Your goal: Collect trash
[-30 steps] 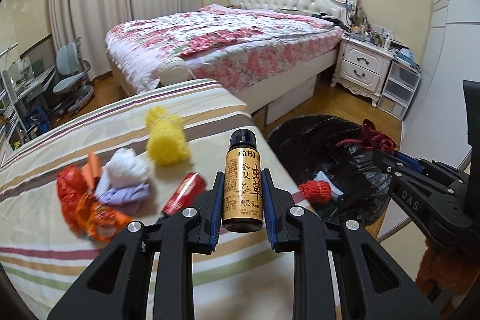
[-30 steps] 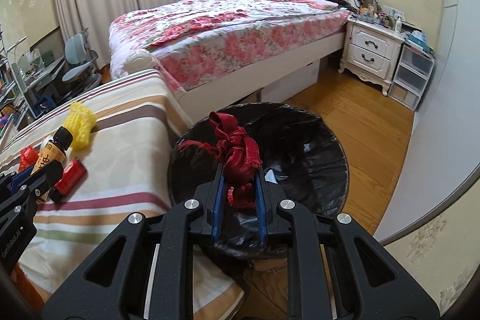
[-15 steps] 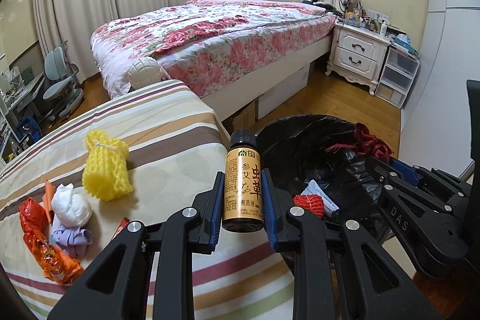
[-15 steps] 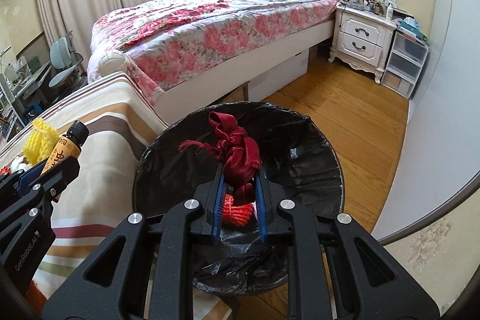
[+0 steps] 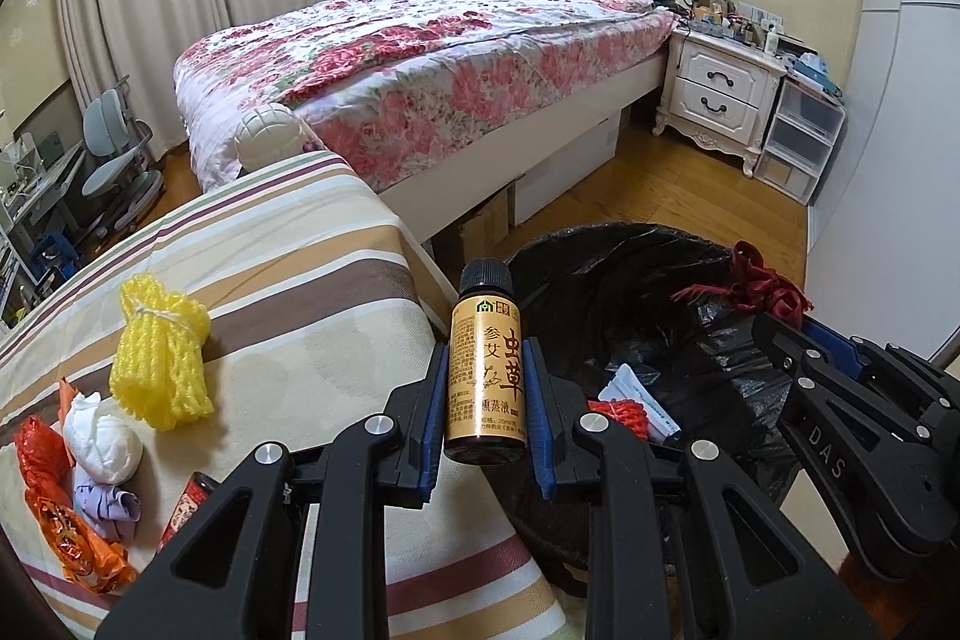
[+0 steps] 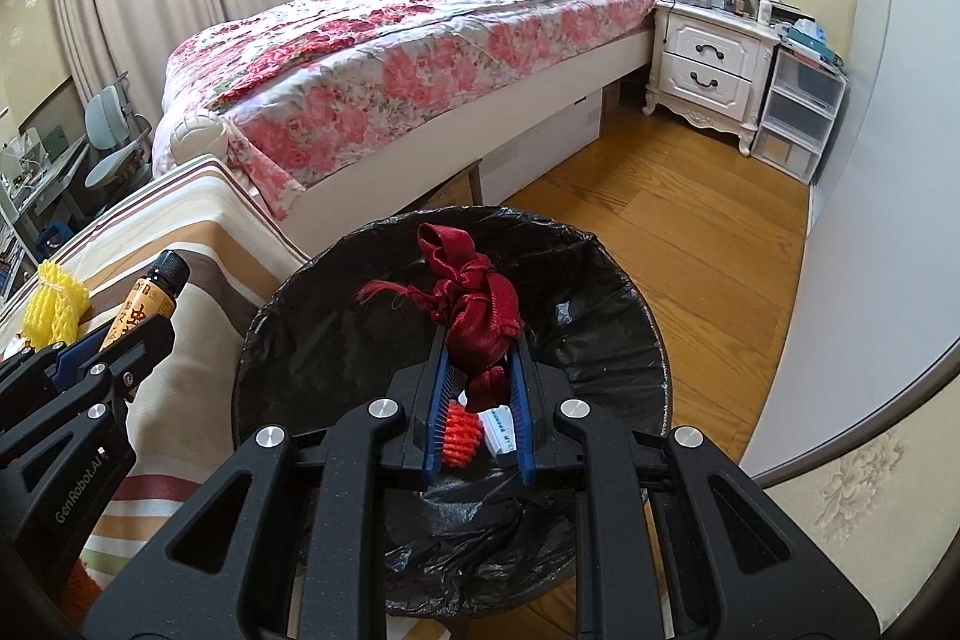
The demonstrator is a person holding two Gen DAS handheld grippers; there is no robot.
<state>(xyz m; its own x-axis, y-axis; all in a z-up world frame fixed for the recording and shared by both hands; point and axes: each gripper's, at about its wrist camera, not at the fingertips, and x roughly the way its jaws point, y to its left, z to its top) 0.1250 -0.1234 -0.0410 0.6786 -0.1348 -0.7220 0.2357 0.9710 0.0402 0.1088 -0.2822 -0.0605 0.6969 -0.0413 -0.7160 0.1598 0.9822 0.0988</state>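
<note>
Right hand-held gripper clamps red ribbon over bin: release centrally. Left hand-held gripper, gripping bottle, swings toward 3 o'clock.

Readable stuff: the bottle has a gold label with big Chinese characters 参艾 and 虫草, smaller 熏蒸液 underneath, rest of the print is too tiny. The right tongs say "DAS" on the body, and the left tongs say "GenRobot.AI" on the side.
</note>
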